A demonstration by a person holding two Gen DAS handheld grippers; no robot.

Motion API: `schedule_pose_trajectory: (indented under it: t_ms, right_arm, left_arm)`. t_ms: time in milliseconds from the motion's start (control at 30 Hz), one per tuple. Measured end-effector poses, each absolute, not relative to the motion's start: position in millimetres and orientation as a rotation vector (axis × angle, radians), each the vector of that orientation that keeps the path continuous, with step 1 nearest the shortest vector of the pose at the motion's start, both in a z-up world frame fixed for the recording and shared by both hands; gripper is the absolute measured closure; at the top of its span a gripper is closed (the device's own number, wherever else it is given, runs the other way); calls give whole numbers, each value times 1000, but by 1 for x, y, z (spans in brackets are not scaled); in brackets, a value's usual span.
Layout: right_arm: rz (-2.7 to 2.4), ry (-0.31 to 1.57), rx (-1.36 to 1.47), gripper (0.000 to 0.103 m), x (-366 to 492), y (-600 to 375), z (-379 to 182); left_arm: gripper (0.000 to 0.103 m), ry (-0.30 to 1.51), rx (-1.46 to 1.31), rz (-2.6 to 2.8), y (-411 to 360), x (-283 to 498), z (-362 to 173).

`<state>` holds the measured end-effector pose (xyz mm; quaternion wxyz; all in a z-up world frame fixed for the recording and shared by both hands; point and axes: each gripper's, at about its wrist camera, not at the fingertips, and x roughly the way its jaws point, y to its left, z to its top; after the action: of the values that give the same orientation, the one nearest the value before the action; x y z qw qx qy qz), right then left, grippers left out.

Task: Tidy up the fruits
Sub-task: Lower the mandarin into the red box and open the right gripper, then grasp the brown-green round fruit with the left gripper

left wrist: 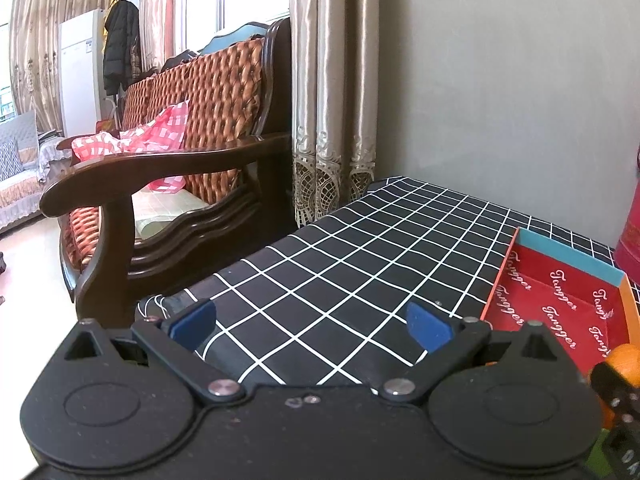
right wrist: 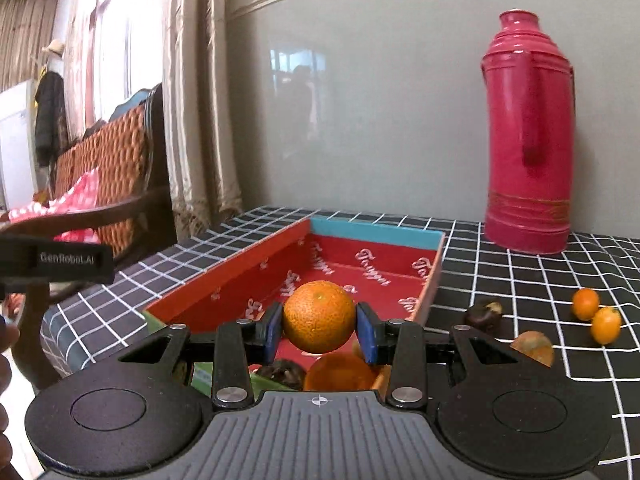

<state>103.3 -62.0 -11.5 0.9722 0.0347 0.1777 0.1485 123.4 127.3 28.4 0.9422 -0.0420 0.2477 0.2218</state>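
My right gripper [right wrist: 319, 330] is shut on an orange [right wrist: 319, 316] and holds it above the near end of a red box [right wrist: 248, 276] with a blue far wall. Under the orange, inside the box, lie another orange fruit [right wrist: 340, 372] and a dark chestnut [right wrist: 280, 372]. On the cloth to the right lie two small kumquats [right wrist: 596, 314], a dark chestnut [right wrist: 484, 312] and a brownish fruit [right wrist: 534, 346]. My left gripper [left wrist: 312, 326] is open and empty over the checked cloth, left of the red box [left wrist: 560, 300]. The held orange [left wrist: 624, 360] shows at that view's right edge.
A tall red thermos [right wrist: 528, 140] stands at the back right against the grey wall. A wooden sofa [left wrist: 168, 168] with a woven back stands left of the table, past the table's left edge [left wrist: 224, 272]. Curtains [left wrist: 332, 80] hang behind.
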Motion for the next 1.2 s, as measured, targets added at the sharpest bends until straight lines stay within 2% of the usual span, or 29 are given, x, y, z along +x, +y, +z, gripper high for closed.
schedule_pose_trajectory:
  t_ms: [67, 133, 167, 200, 233, 533, 667, 1200]
  right_arm:
    - [300, 358, 60, 63, 104, -58, -13]
    - [294, 350, 37, 53, 103, -55, -13]
    - [291, 336, 32, 30, 103, -55, -12]
    - [284, 311, 37, 15, 101, -56, -9]
    - [271, 272, 46, 13, 96, -59, -7]
    - [113, 179, 106, 12, 82, -93, 7]
    - [-29, 159, 153, 0, 78, -116, 13]
    - [-527, 215, 126, 0, 45, -212, 14]
  left_arm:
    - [7, 505, -87, 453, 127, 124, 28]
    - [7, 504, -85, 455, 127, 124, 28]
    - [7, 505, -86, 455, 127, 124, 28]
    - [7, 505, -87, 455, 127, 124, 28]
    - [7, 506, -89, 454, 127, 124, 28]
    - [7, 508, -81, 429, 117, 124, 29]
    - [7, 508, -73, 412, 110, 125, 28]
    - [7, 476, -12, 205, 29, 125, 27]
